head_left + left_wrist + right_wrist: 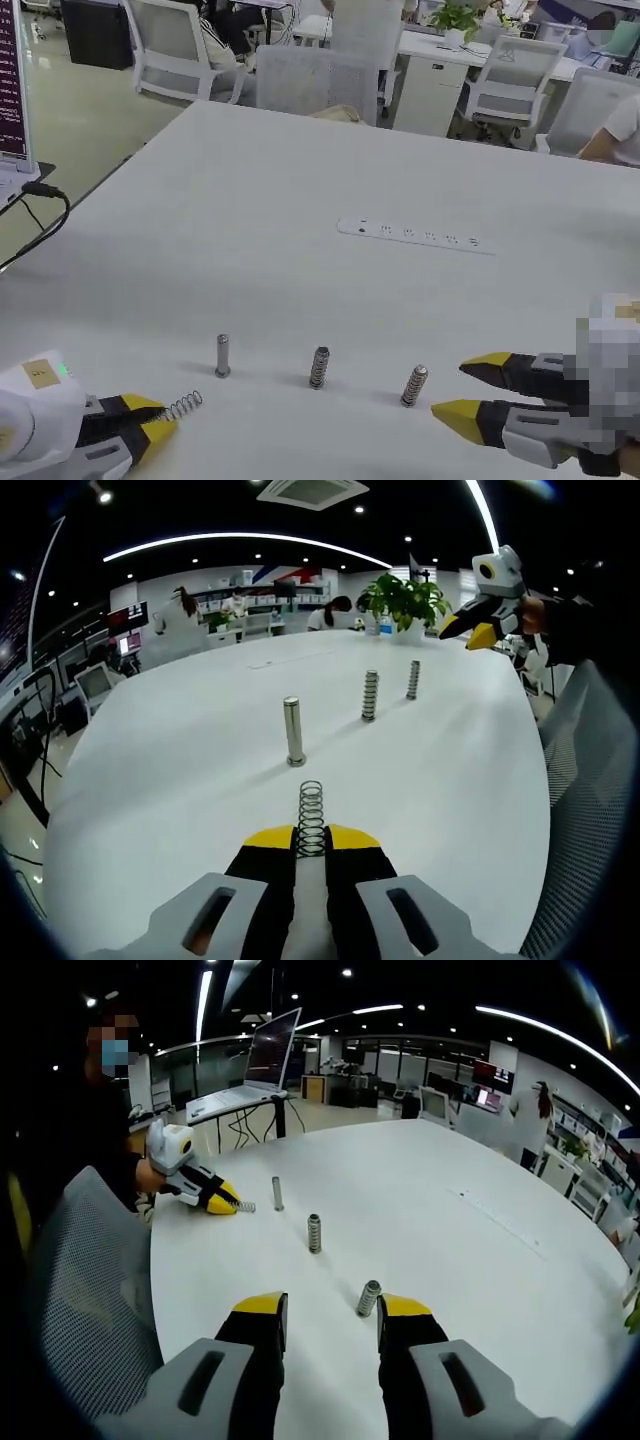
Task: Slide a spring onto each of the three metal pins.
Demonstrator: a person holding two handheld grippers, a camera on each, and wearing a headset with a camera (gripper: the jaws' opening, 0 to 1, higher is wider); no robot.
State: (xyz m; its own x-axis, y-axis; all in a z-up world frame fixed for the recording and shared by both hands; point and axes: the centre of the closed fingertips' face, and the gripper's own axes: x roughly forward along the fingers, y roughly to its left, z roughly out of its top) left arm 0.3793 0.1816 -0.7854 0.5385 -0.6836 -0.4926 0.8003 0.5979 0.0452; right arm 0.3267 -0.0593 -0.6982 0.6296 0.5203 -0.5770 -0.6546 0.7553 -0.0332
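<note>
Right gripper [333, 1308] with jaws apart, spring-covered pin [369, 1298] just ahead

The white table [300, 190] carries a white power strip [415, 237] lying flat toward its far side. Nearer, 3 metal pins stand on it in a row, well apart. The bare pin [223, 356] is upright. The middle pin [320, 351] is upright inside a spring [318, 372]. The third pin [420, 369], inside a second spring [412, 388], seems to lean.
</note>
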